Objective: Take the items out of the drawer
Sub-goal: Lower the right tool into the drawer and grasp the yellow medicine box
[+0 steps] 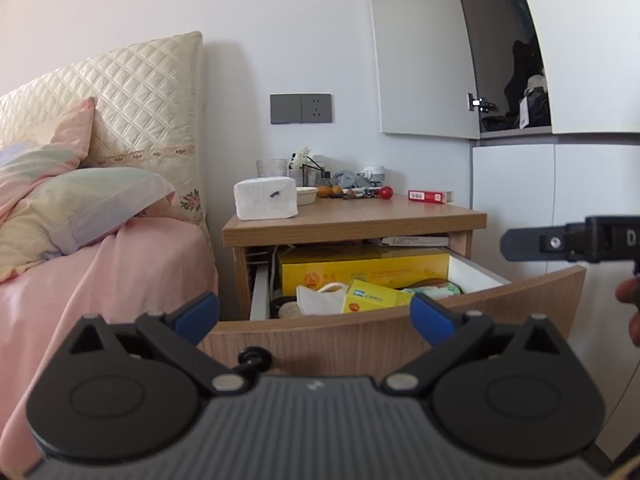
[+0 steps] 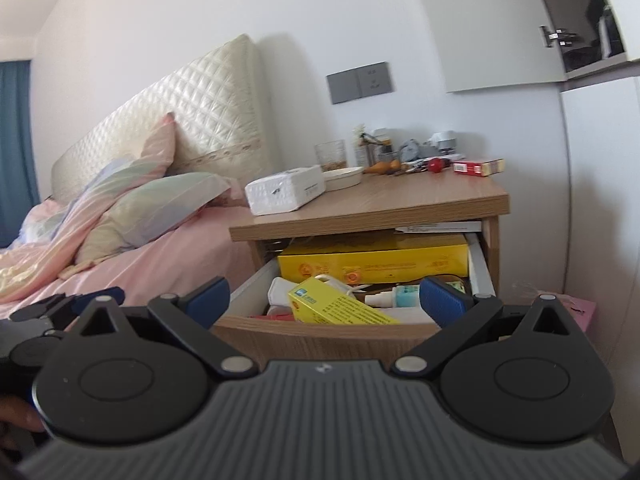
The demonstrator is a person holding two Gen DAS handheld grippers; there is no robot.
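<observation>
The drawer [image 1: 400, 332] of a wooden bedside table [image 1: 352, 218] is seen pulled out, and both claws are held in front of it, apart from its contents. The left claw [image 1: 316, 314] is spread wide open and nothing is gripped between its blue fingertips [image 1: 198, 316]; it is poised just before the wooden drawer front. The right claw [image 2: 326, 304] is likewise spread open and empty, its blue fingertips [image 2: 442, 304] framing the near end of the drawer from above. Inside the drawer, a large yellow box [image 2: 374, 260] is laid across the back, partly under the table top. A small yellow carton [image 2: 340, 306] is tilted in front of it, near the drawer front. Beside the carton, a small white bottle with a blue-green label [image 2: 394, 296] is lying on its side, and a white plastic bag [image 1: 322, 300] is bunched at the left. On the table top, a white tissue pack [image 1: 266, 198] is set near the front left corner, a red packet [image 1: 430, 196] near the right rear, and a glass [image 1: 272, 168] and other small items along the wall. A bed with a pink sheet [image 1: 100, 276] and pillows is placed just left of the table. In the left wrist view, part of the right claw and a hand [image 1: 630, 308] are seen at the right edge.
</observation>
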